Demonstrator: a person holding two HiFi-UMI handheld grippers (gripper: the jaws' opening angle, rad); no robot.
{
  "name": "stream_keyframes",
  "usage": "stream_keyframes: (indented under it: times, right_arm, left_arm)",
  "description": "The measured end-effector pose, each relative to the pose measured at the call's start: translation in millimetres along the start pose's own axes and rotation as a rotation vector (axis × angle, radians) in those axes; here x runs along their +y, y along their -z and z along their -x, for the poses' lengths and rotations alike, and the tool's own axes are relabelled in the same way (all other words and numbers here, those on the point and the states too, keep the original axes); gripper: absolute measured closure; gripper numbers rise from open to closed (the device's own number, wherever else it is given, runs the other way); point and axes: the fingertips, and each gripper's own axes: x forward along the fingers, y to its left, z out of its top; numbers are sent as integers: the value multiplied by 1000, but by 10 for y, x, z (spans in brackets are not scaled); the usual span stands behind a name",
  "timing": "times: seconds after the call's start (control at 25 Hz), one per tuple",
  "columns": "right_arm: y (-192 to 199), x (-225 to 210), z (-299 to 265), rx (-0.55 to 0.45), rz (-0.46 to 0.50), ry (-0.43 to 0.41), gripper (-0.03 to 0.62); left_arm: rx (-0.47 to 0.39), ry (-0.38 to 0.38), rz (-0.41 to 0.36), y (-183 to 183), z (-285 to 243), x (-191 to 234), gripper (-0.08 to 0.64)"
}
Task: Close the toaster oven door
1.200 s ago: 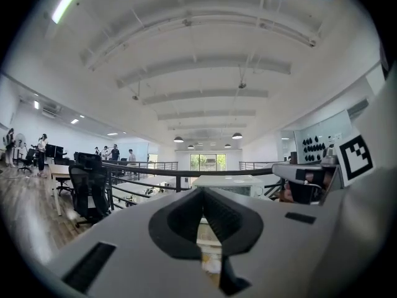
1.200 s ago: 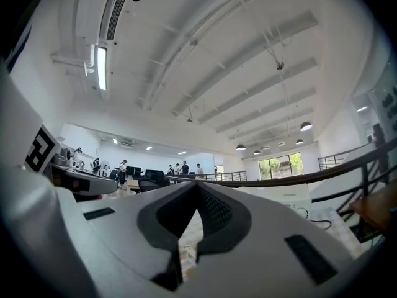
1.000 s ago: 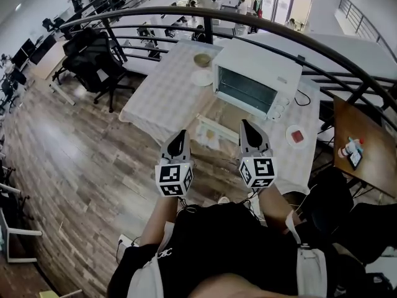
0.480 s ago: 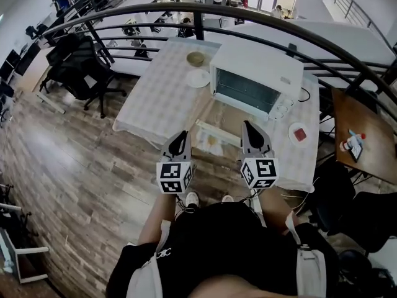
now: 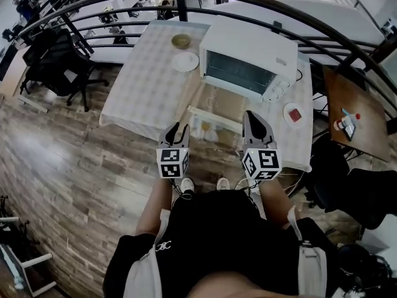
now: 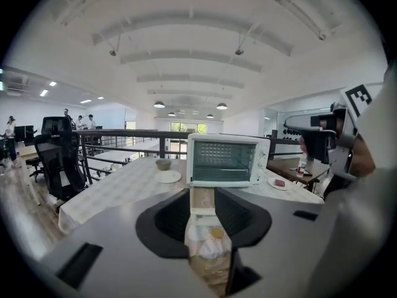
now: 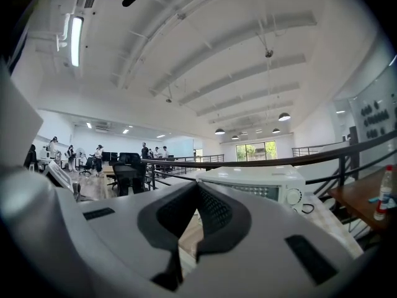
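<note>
Door (image 5: 217,101): open, folded down flat from the oven's front toward the person, with its pale handle bar at the near edge.
Oven (image 5: 248,58): white, at the far right part of the table (image 5: 139,89), cavity facing the person, knobs on its right side.
Left gripper (image 5: 176,129): held in the air short of the table's near edge, to the left of the door and apart from it. Its jaws are opening, with a clear gap between them. Nothing is gripped; the door and oven show through the gap, farther off.
Right gripper (image 5: 256,124): held level with the left one, near the door's right corner but not touching it. Its jaws are pressed together at the tips and hold nothing.
Bowl (image 5: 181,40): on the table just left of the oven, at the far edge.
Plate (image 5: 185,61): white, just in front of the bowl.
Dish (image 5: 294,113): small, with a red piece on it, on the table right of the door.
Railing (image 5: 322,27): dark bars curving behind the table.
Chair (image 5: 53,58): black office chair, well left of the table.
Side table (image 5: 347,98): brown, to the right, with a bottle (image 5: 340,124) on it.
</note>
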Motion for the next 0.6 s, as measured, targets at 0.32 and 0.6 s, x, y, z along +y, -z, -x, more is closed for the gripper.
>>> stream_keyframes:
  times: [0.32,0.6]
  right_arm:
    - [92,-236,164,41,22,113,594]
    - [144,-433,335,68,31,215,594]
  left_arm:
    - [109,52,7,443,-540,77,425]
    - [209,95,18,824,-981,161,425]
